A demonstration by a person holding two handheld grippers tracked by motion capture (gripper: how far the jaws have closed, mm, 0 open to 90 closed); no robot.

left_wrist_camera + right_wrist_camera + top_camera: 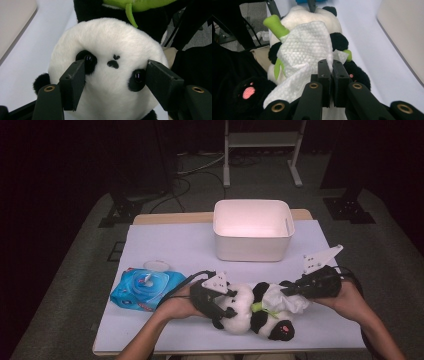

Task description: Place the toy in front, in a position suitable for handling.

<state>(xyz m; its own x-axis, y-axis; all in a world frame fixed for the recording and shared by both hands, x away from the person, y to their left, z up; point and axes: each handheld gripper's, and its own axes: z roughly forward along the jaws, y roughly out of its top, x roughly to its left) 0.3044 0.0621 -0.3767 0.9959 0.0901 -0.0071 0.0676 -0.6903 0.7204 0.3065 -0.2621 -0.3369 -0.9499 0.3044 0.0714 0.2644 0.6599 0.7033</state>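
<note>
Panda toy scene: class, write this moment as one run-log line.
left gripper: clamps panda head | right gripper: shut on wipe, laid over panda's belly | wipe pack: open | bin: behind

Dim room, black surround; overhead light glares on the white rectangular plastic bin (253,230). Soft shadows on pale tabletop (165,245). Gripper views sharp, edges slightly blurred.

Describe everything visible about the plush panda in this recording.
The plush panda is soft black-and-white fur with glossy black eyes, a stitched nose, a pink paw pad and a green bamboo piece at its chest. It lies on the white table. The left gripper clamps its head; the right gripper, shut on a white wipe, lays it over the belly.
</note>
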